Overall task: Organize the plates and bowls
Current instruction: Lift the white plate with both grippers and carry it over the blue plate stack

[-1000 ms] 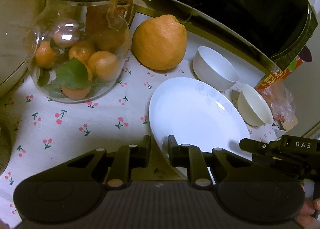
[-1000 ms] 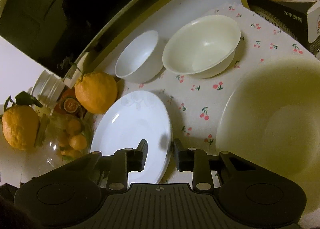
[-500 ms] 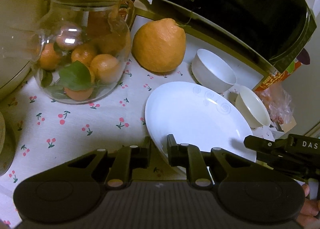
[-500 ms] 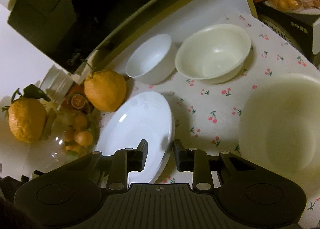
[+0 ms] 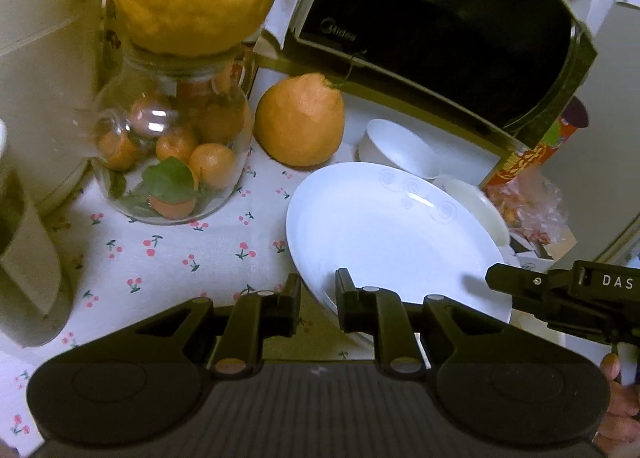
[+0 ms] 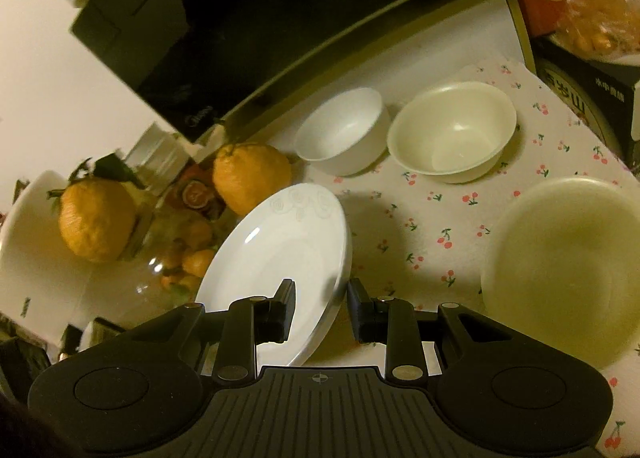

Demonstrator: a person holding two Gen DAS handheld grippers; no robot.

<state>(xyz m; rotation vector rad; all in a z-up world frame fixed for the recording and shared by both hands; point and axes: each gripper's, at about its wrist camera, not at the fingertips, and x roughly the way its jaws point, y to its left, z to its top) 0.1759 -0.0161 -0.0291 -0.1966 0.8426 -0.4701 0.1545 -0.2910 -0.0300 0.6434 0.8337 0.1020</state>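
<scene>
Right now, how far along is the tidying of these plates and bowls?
Barely begun; nothing looks stacked yet. In hand: the white plate, tilted off the cloth, its rim between the fingers of both the left gripper and the right gripper. Left: the white bowl, cream bowl and large cream plate sit separately.

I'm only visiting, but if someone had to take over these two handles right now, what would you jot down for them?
Left claw: closed on the white plate, near rim.
Right claw: closed on the same plate's other edge; the plate hangs tilted above the cherry cloth.
White bowl and cream bowl sit side by side near the microwave; large cream dish sits apart.
Done: plate picked up.
Left: set it down, gather the bowls.
</scene>
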